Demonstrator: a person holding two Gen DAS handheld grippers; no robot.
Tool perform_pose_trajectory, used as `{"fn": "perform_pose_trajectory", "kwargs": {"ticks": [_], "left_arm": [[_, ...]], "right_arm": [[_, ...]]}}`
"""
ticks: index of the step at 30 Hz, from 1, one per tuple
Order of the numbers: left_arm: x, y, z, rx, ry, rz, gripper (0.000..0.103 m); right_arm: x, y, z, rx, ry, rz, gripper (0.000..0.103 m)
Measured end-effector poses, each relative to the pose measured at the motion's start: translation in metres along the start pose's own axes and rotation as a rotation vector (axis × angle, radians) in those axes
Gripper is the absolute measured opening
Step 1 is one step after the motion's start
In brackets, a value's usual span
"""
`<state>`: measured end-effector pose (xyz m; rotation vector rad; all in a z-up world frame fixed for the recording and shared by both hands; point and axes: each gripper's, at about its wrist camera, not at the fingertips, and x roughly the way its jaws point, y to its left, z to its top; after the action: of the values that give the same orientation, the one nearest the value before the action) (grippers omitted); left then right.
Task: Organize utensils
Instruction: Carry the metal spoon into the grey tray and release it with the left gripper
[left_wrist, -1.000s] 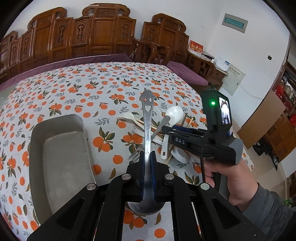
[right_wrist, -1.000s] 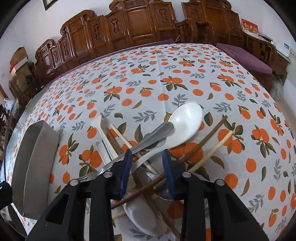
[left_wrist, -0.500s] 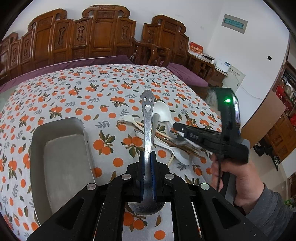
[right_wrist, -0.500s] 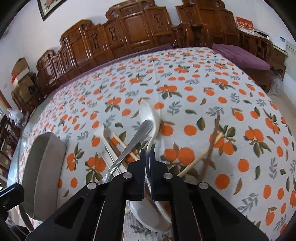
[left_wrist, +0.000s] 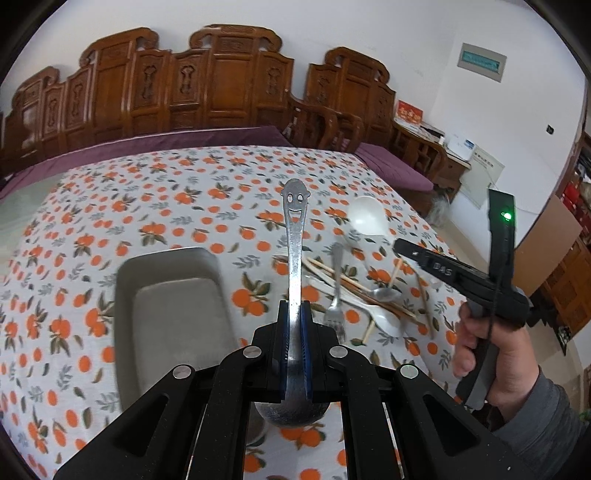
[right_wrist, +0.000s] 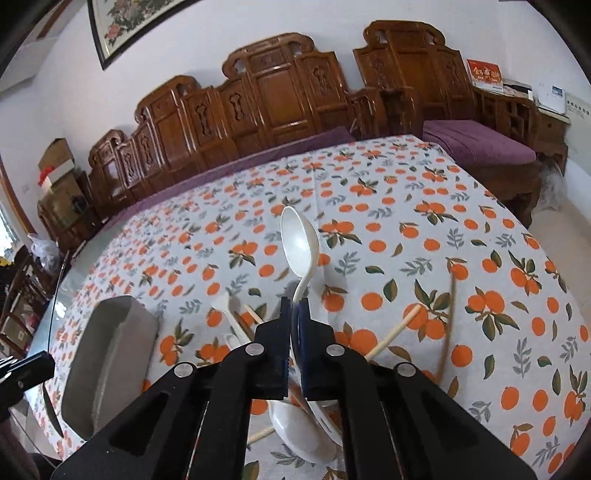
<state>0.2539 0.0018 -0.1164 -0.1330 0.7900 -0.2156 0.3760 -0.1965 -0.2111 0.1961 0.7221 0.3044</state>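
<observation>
In the left wrist view, the left gripper (left_wrist: 294, 334) is clamped on a metal spoon (left_wrist: 294, 254) just above its bowl, the smiley-faced handle sticking forward over the tablecloth (left_wrist: 177, 206); the steel tray (left_wrist: 170, 306) lies just left of it. Off to the right, the right gripper (left_wrist: 400, 246) carries a white spoon (left_wrist: 367, 218) above the pile of chopsticks, fork and spoons (left_wrist: 362, 295). In the right wrist view, its jaws pinch the white spoon's (right_wrist: 298, 245) thin neck. That spoon looks stiff, glossy and likely slippery or brittle, so a firm hold low on the handle suits it.
</observation>
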Motion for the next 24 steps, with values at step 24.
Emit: {"fn": "perform_pose_trajectory", "kwargs": {"ticks": [24], "left_arm": [[0.049, 0.081, -0.033, -0.087, 0.198, 0.182, 0.005]], "right_arm": [[0.001, 0.086, -0.034, -0.175, 0.078, 0.174, 0.005]]}}
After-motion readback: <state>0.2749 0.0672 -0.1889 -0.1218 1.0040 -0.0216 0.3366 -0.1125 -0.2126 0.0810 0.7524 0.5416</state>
